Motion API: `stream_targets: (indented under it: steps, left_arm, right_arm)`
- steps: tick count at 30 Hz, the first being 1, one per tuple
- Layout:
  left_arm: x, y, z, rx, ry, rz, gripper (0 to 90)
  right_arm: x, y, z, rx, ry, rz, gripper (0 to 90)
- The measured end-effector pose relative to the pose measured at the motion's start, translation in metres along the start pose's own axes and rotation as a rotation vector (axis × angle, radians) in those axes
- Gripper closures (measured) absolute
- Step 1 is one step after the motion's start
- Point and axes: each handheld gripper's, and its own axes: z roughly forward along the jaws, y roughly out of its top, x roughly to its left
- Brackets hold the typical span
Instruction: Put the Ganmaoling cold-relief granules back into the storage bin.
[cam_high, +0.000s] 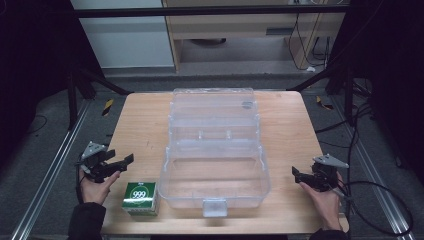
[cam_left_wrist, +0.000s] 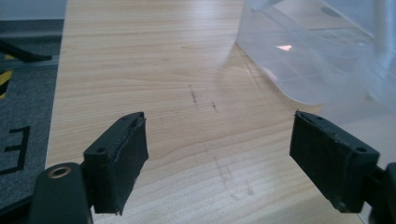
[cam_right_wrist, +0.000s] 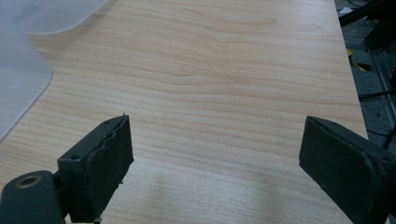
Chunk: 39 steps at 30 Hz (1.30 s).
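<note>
Both my claws gape, nothing between: left claw (cam_high: 117, 165), right claw (cam_high: 298, 176). Clear storage box (cam_high: 215, 150) sits open on the tabletop (cam_high: 145, 125); its contents are hard to make out. Green 999 carton (cam_high: 141, 198) is just beside my left hand (cam_high: 95, 187).

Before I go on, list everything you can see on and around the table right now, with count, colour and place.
Table: one, light wood, centre of the high view.
Box: one, clear plastic, lid open and laid back, mid-table.
Carton: one, green and white, marked 999, near edge of the table, left of the box.
Cabinet: one, pale wood, on the floor beyond the table.
Cables: several, black, on the floor at right.
Left tongs: one pair, black, open, nothing between the jaws, above the carton.
Right tongs: one pair, black, open and empty, right of the box.
Hands: two, left hand and right hand at the table's near corners.
</note>
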Motion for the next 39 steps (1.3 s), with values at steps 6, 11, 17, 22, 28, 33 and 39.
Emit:
stream_targets:
  steps: [6, 11, 17, 22, 28, 33, 39]
  left_arm:
    - [0.0, 0.007, -0.013, -0.022, -0.084, 0.048, 16.2]
    - [-0.003, 0.011, -0.019, -0.024, -0.127, 0.106, 14.2]
    - [-0.013, 0.017, -0.018, 0.017, -0.172, 0.185, 13.2]
    - [-0.016, 0.024, -0.02, 0.028, -0.218, 0.226, 13.5]
    - [-0.016, 0.031, -0.025, 0.064, -0.238, 0.281, 12.9]
    - [-0.016, 0.037, -0.03, 0.105, -0.273, 0.355, 12.5]
    - [-0.019, 0.04, -0.034, 0.161, -0.288, 0.459, 10.8]
  right_arm:
    - [0.002, 0.001, -0.004, -0.013, 0.007, 0.005, 9.9]
    - [0.003, 0.001, -0.007, -0.02, 0.018, 0.015, 9.8]
    - [0.005, 0.001, -0.011, -0.035, 0.016, 0.013, 9.4]
    - [0.006, 0.0, -0.013, -0.049, 0.015, -0.003, 9.4]
    - [0.007, 0.0, -0.012, -0.046, 0.025, -0.006, 9.4]
    - [0.007, -0.001, -0.013, -0.05, 0.022, -0.01, 9.4]
    - [0.006, -0.001, -0.014, -0.058, 0.02, -0.008, 9.4]
